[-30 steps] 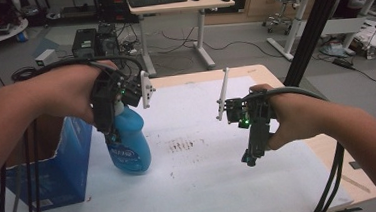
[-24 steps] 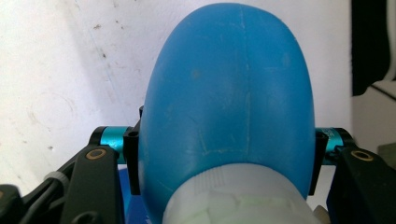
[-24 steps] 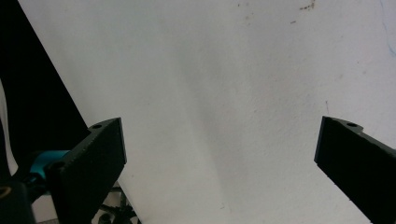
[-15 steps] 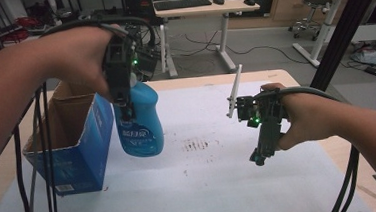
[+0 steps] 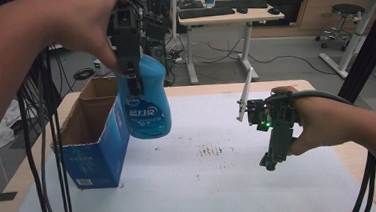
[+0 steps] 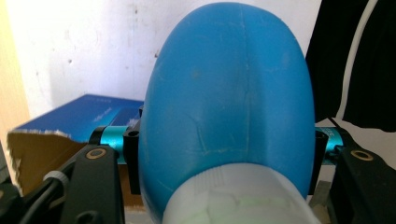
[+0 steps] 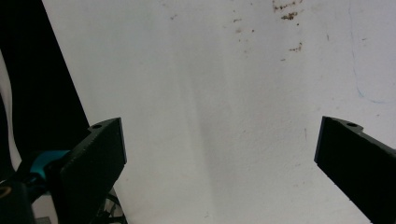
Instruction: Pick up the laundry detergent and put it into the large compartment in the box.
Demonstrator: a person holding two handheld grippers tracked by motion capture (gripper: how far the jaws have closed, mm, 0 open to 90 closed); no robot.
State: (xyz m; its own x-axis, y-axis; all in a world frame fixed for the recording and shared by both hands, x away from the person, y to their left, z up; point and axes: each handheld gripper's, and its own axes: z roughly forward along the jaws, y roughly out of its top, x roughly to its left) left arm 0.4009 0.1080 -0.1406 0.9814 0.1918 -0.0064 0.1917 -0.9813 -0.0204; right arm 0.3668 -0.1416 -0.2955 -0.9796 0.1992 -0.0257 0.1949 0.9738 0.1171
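Observation:
A blue detergent bottle (image 5: 146, 106) with a printed label hangs in the air above the white table (image 5: 207, 195), next to the right wall of an open blue cardboard box (image 5: 91, 153). My left gripper (image 5: 133, 80) is shut on the bottle's neck from above. In the left gripper view the bottle (image 6: 229, 102) bulges between the two jaws, with its white cap at the bottom and the box (image 6: 79, 114) behind it. My right gripper (image 5: 272, 160) points down over the table's right side. Its jaws stand wide apart around bare table (image 7: 219, 140).
Brown stains (image 5: 211, 149) mark the table's middle. Black cables (image 5: 44, 161) hang at the left, and a black post (image 5: 368, 53) rises at the right. Behind the table are a desk (image 5: 230, 15) and a stool (image 5: 345, 12).
My left gripper has lifted the blue bottle higher off the table, close beside the box. The right gripper has stayed in about the same place, still open.

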